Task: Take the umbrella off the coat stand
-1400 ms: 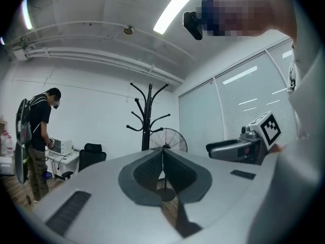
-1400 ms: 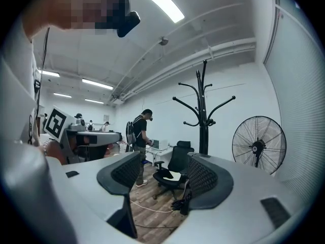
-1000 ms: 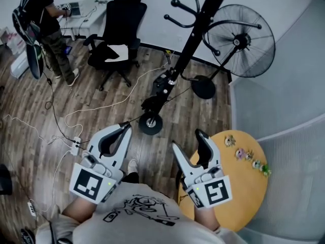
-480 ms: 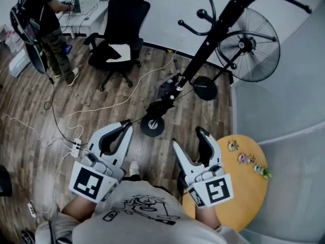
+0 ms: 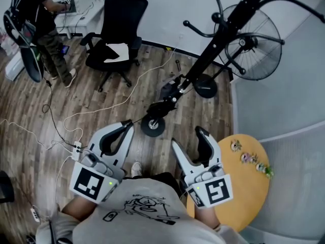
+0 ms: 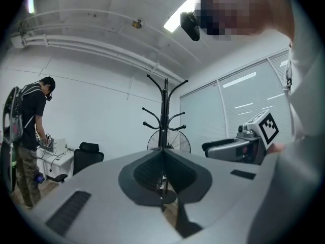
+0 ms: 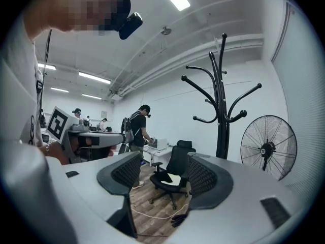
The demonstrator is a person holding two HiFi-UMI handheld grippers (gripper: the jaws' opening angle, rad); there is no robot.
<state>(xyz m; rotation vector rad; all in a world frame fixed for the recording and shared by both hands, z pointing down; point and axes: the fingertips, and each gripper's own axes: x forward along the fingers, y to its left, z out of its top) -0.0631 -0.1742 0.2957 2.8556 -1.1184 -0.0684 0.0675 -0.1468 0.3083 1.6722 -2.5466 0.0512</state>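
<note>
On the wooden floor in front of the person stands the black coat stand. A dark folded bundle, which looks to be the umbrella, hangs low on its pole, near the foot. Both grippers are well apart from the stand. The left gripper has its jaws pressed together with nothing in them. The right gripper has its jaws apart and empty — between them only the floor and an office chair show. A fan stands just behind the stand.
</note>
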